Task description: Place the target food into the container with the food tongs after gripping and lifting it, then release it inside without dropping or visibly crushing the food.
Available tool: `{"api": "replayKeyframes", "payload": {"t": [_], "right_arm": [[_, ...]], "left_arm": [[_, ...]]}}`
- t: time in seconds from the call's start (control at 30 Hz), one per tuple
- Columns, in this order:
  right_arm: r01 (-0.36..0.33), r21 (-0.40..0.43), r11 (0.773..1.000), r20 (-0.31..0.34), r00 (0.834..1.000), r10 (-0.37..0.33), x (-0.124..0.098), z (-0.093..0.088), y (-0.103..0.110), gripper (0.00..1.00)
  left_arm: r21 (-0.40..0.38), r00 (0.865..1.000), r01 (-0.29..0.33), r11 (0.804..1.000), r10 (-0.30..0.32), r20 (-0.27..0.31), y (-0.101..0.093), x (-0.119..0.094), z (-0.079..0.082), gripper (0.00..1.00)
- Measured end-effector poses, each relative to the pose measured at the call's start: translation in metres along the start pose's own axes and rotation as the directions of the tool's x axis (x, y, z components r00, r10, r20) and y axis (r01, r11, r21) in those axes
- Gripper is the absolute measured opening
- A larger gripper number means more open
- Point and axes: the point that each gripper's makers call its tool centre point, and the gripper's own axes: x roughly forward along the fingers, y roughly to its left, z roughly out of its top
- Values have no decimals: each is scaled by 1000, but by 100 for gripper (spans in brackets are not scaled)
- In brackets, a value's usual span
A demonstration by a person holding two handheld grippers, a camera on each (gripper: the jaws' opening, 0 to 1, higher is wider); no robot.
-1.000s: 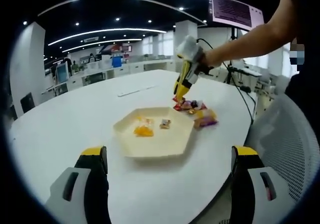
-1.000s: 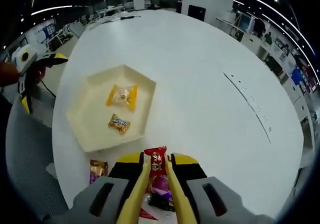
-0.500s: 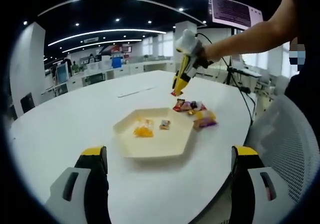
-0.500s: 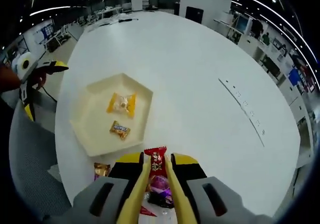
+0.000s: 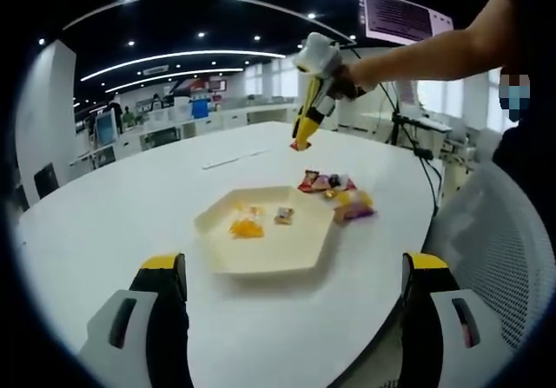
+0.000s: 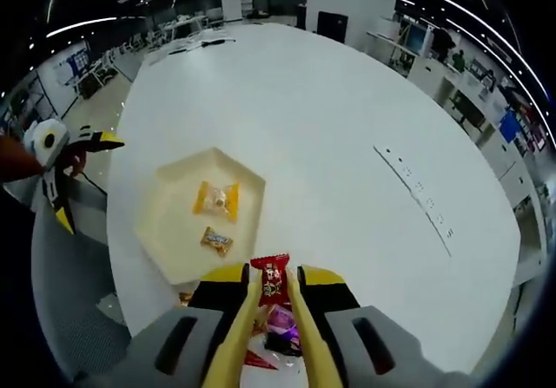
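A cream hexagonal tray (image 5: 276, 251) lies on the white table and holds a yellow candy (image 5: 248, 227) and a small brown one (image 5: 284, 215). My right gripper (image 5: 317, 62) hangs high above the table, shut on yellow food tongs (image 5: 306, 123) that pinch a red candy (image 5: 300, 145). In the right gripper view the tongs (image 6: 300, 327) run forward between my right gripper's (image 6: 274, 289) jaws, the red candy (image 6: 270, 277) at their tip, the tray (image 6: 169, 223) below and to the left. My left gripper (image 5: 293, 266) stands open near the table's edge, nothing between its jaws.
A pile of wrapped candies (image 5: 337, 190) lies on the table beside the tray, and part of that pile (image 6: 280, 323) sits under the tongs. A mesh chair (image 5: 499, 232) stands at the right. A power strip (image 6: 415, 199) crosses the far table. The left gripper (image 6: 61, 158) is beside the tray.
My right gripper has risen well above the candy pile with the tongs and red candy. The left gripper has stayed where it was.
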Motion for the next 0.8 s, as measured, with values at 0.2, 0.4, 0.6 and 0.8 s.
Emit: {"api": "replayKeyframes", "payload": {"t": [0.2,0.4,0.6,0.8], "right_arm": [[5,-2,1000,7,1000,-5,0,6,4,21],[-5,-2,1000,13,1000,5,2,20,15,22],[-27,-2,1000,29,999,27,10,39,28,22],[-54,-34,998,43,998,56,20,63,51,22]], "left_arm": [[2,1000,-1,1000,1,4,0,0,1,100],[-2,1000,0,1000,0,9,0,-1,1,100],[-7,1000,-4,1000,4,14,1,-1,3,100],[0,1000,-2,1000,2,11,0,-1,2,100]]}}
